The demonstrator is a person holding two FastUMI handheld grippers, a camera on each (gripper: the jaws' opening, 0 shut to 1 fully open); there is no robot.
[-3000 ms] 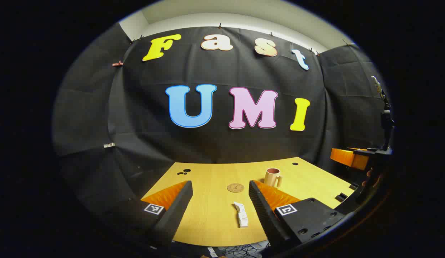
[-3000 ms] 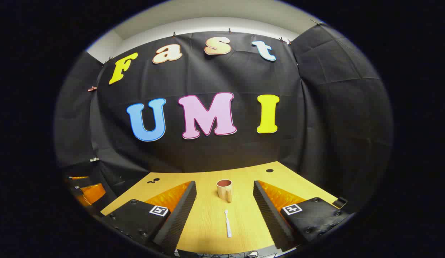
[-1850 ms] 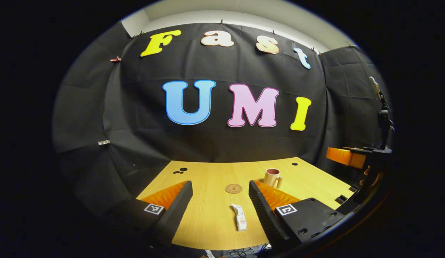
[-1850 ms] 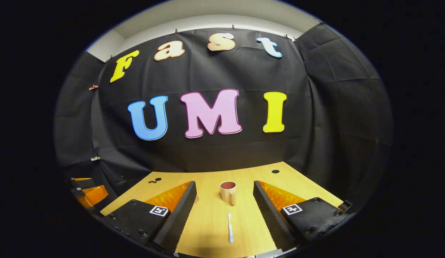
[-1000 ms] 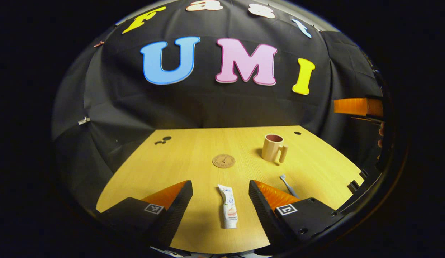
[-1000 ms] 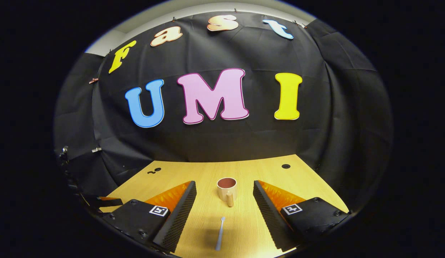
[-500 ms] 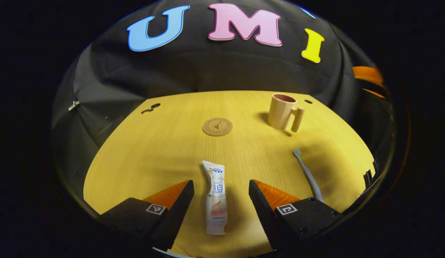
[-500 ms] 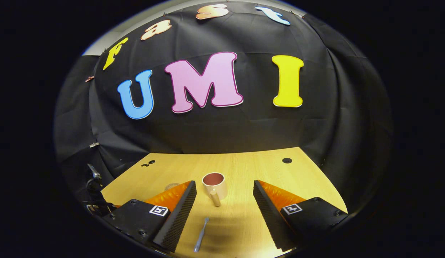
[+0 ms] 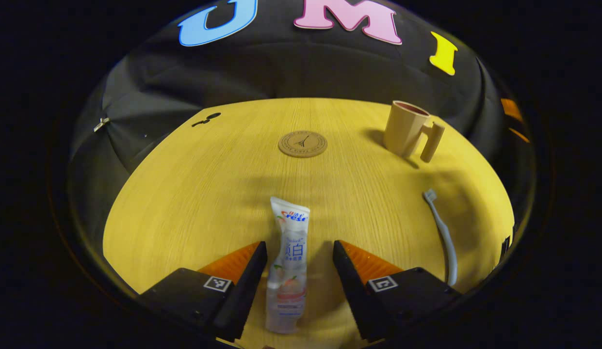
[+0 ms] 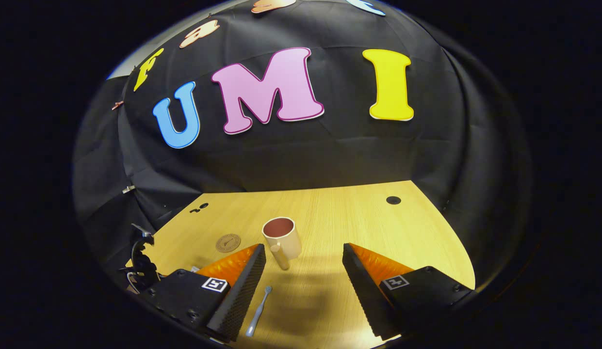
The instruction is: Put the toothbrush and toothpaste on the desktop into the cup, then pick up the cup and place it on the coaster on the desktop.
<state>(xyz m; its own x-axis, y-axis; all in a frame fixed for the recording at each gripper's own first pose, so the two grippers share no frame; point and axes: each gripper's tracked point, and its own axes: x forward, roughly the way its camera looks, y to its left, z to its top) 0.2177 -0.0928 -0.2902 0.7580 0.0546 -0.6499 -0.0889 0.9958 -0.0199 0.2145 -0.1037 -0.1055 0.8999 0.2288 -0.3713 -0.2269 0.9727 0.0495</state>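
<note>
Here the left gripper [image 9: 299, 252] has its jaws spread with the toothpaste [image 9: 287, 264] lying lengthwise between them, its crimped end pointing ahead past the fingertips and its cap end back toward the palm. Neither finger seems to touch the tube, though the gap on each side is small. The coaster [image 9: 302, 144] sits well ahead of the jaws on the desktop [image 9: 194, 194], the cup [image 9: 408, 134] ahead and off to the right, and the toothbrush [image 9: 441, 232] lies just outside the right finger.

The right gripper [image 10: 303, 261] is also spread and holds nothing. In the right gripper view the cup [image 10: 280, 235] stands ahead of the jaws, a little left of centre, handle turned back toward the gripper. The toothbrush [image 10: 258, 305] lies close against the inner face of the left finger, head forward.

The likeliest trouble is at the left grasp. A soft tube pinched across its flat body may buckle or slide, and if the jaws close too high they could skate over it and push it along the wood. A grip far from the middle would let the tube droop, making the cup mouth harder to hit. For the right side, the brush is thin, low and off-centre; closing as things stand might nudge it aside or pin it against the desktop. Its nearness to the handle also risks tipping the cup.
</note>
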